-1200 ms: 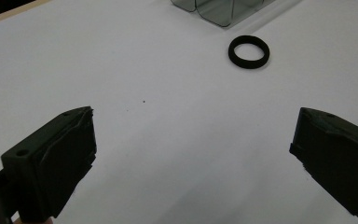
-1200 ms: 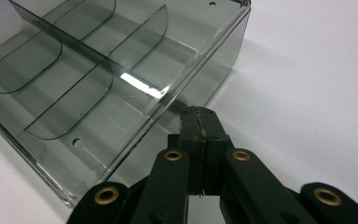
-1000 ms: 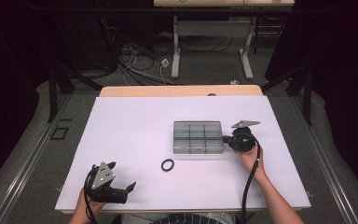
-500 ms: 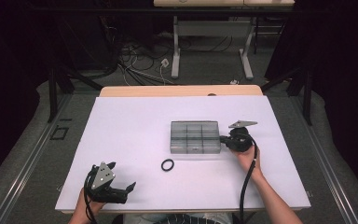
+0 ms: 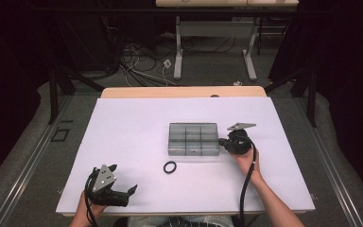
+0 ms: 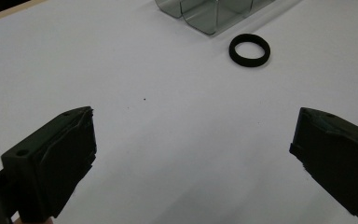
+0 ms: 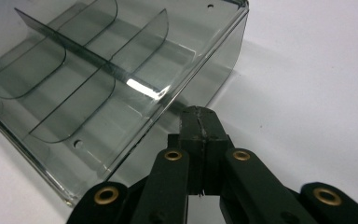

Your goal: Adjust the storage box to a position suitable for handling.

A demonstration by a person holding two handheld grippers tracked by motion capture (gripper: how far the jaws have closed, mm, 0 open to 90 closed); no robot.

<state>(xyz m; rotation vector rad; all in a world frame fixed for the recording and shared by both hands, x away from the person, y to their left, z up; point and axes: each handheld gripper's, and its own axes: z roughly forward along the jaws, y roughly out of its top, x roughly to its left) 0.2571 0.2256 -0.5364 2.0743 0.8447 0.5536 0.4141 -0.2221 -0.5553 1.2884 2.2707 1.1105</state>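
Observation:
A clear grey compartment box point(image 5: 171, 138) sits mid-table, its compartments looking empty. My right gripper point(image 5: 223, 143) is shut, and its tip rests against the box's right outer wall point(image 7: 214, 70); in the right gripper view the jaws point(image 7: 198, 116) press together with nothing between them. A black rubber ring point(image 5: 169, 167) lies flat on the white tabletop just in front of the box. My left gripper point(image 5: 123, 178) is wide open near the table's front left, with the ring point(image 6: 249, 50) and a corner of the box point(image 6: 205, 16) well ahead of its jaws point(image 6: 191, 158).
The white tabletop point(image 5: 123, 127) has a wooden strip along its far edge point(image 5: 184, 91). Beyond it are desk legs point(image 5: 178, 52) and loose cables on the floor point(image 5: 137, 56). A black cable point(image 5: 246, 184) trails from the right gripper along the forearm.
My right gripper has moved left against the box, and the box has slid a little to the left with it. The left gripper and the ring have stayed put.

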